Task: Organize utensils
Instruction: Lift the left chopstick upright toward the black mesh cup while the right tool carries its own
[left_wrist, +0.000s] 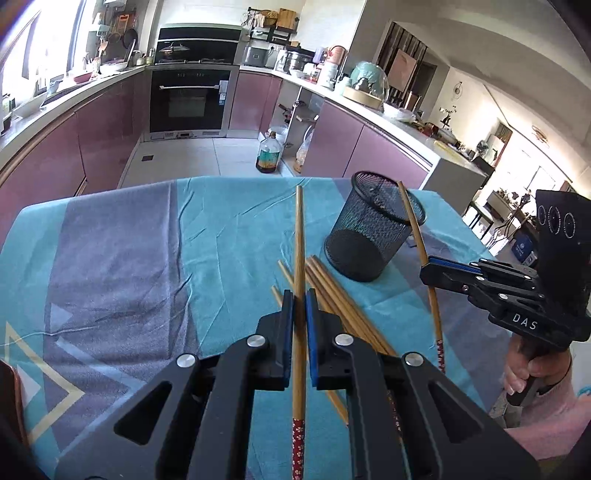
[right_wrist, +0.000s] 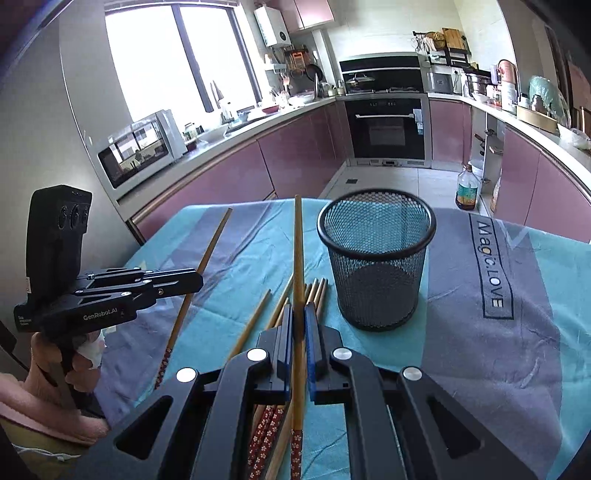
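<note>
- Your left gripper (left_wrist: 299, 295) has its jaws clamped tight on one chopstick (left_wrist: 300, 236), which is lifted off the tabletop and points away from you, its red flower-patterned end toward your hand.
- Your right gripper (right_wrist: 299, 308) is closed just as firmly on a second chopstick (right_wrist: 297, 243), also raised, with its tip just left of the mesh cup (right_wrist: 376, 258).
- That black mesh cup stands upright on the teal and grey tablecloth (right_wrist: 480, 350), and nothing shows inside it.
- The loose chopsticks (left_wrist: 332, 291) lie in a bundle on the cloth between your two grippers, near the cup's base.
- Your right hand (left_wrist: 532, 369) grips its handle at the tabletop's edge.
</note>
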